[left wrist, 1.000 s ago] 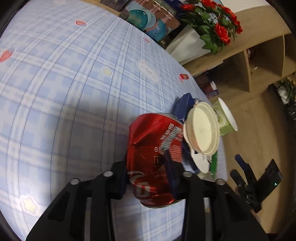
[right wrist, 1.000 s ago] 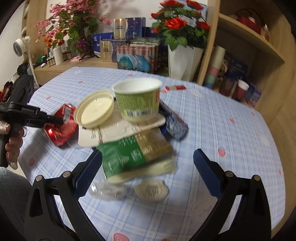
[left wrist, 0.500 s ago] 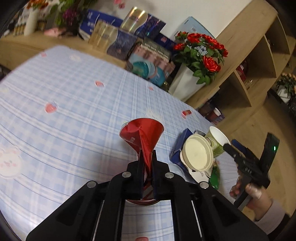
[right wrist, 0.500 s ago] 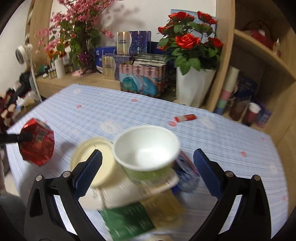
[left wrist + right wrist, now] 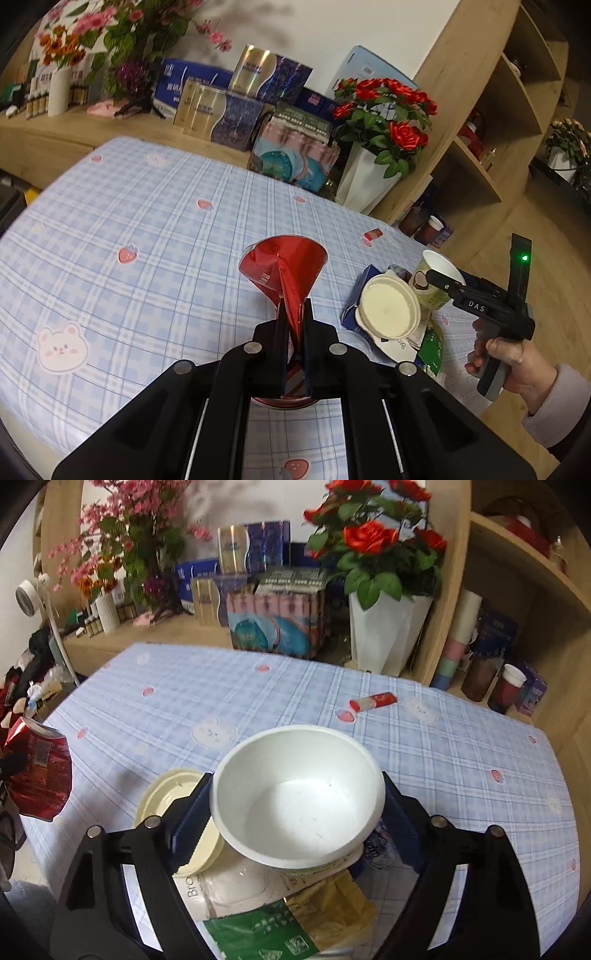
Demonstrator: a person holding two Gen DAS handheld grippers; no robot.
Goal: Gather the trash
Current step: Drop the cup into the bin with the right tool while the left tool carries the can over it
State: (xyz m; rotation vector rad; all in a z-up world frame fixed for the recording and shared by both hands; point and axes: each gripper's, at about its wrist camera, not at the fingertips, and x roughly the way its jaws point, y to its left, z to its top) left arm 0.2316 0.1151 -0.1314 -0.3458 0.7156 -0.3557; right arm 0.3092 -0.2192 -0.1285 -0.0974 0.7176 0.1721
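A crushed red can (image 5: pixel 284 262) hangs above the checked tablecloth (image 5: pixel 129 221), pinched flat in my shut left gripper (image 5: pixel 293 306); it also shows at the left edge of the right wrist view as the can (image 5: pixel 37 771). My right gripper (image 5: pixel 295 779) straddles an empty white cup with a green label (image 5: pixel 295 812), and its jaws are closing. The blue pads (image 5: pixel 192 812) sit close to the cup's sides, their contact hidden under the rim. The cup rests on a pile of trash: a cream lid (image 5: pixel 166 797), a green packet (image 5: pixel 258 930) and a yellow wrapper (image 5: pixel 332 897).
A small red wrapper (image 5: pixel 373 701) lies farther back on the cloth. A white vase of red roses (image 5: pixel 384 631), gift boxes (image 5: pixel 273 627) and a wooden shelf (image 5: pixel 517 590) stand behind the table. A hand (image 5: pixel 498 350) holds the right gripper at the table's right edge.
The left gripper closed fully, squashing the can flat, and lifted it off the cloth. The right gripper moved in over the pile until its wide jaws straddle the cup, and they have narrowed.
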